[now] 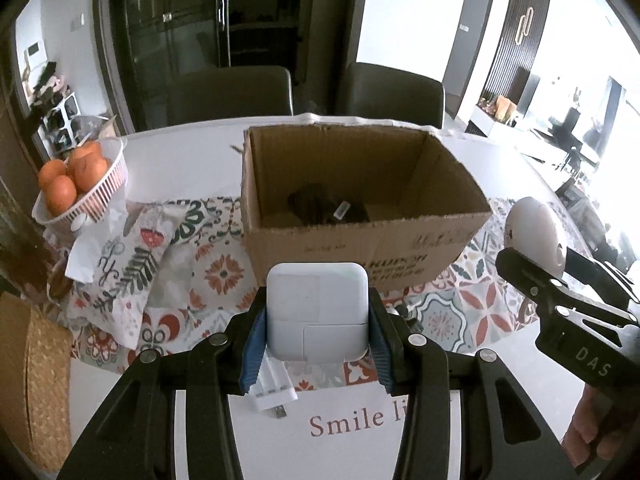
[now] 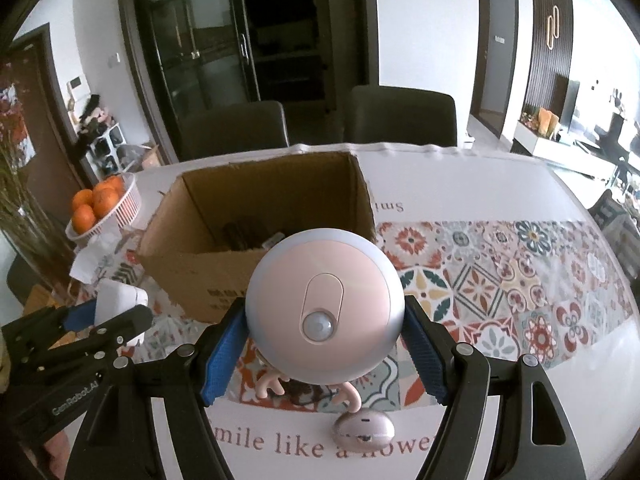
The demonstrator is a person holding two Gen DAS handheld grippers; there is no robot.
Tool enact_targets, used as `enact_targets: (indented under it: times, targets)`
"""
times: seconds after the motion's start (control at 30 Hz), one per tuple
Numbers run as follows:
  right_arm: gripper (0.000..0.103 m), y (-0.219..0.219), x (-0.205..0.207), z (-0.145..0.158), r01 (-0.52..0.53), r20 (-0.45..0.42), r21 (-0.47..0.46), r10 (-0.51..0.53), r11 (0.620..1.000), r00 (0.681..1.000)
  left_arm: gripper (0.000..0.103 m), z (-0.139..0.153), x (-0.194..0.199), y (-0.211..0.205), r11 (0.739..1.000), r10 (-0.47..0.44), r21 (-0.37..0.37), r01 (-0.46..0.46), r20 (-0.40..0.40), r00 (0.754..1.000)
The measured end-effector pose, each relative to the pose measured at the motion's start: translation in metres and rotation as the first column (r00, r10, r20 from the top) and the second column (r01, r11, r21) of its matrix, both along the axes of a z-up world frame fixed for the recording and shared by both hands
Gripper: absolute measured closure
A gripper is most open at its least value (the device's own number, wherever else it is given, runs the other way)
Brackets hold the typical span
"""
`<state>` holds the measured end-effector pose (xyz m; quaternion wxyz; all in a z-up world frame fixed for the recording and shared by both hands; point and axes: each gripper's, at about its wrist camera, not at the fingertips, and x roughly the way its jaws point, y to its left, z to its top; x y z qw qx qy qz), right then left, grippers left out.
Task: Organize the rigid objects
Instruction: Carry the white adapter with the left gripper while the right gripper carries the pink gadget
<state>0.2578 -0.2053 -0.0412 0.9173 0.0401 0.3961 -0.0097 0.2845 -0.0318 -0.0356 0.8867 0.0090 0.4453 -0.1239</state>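
- Overhead, left gripper (image 1: 318, 320): fingers clamped on white charger (image 1: 317, 312), held above the bench (image 1: 192, 152) before the open cardboard box (image 1: 360, 208).
- Right gripper (image 2: 324, 328): fingers clamped on pink round lamp (image 2: 324, 308), near the box's front rim.
- Orange basket (image 1: 96, 188) crowds the left edge; the right side lies open.

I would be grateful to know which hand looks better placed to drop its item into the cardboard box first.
Left, probably. The left gripper holds the white charger squarely before the cardboard box; the right gripper, holding the round pink light, sits off the box's right corner.
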Motion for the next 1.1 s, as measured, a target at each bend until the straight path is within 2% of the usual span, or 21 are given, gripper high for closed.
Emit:
enact_targets:
  times: [0.73,1.1]
  targets:
    - [0.028,0.012,0.056,0.031,-0.051,0.042,0.001,0.051,0.999,0.998,0.058,0.030,0.051,0.005,1.000,0.011,-0.014,-0.010,0.044,0.999]
    - [0.028,0.013,0.094,0.030,-0.073,-0.006,-0.002,0.073,0.997,0.997,0.058,0.027,0.088,0.001,1.000,0.012,0.007,-0.012,0.019,1.000]
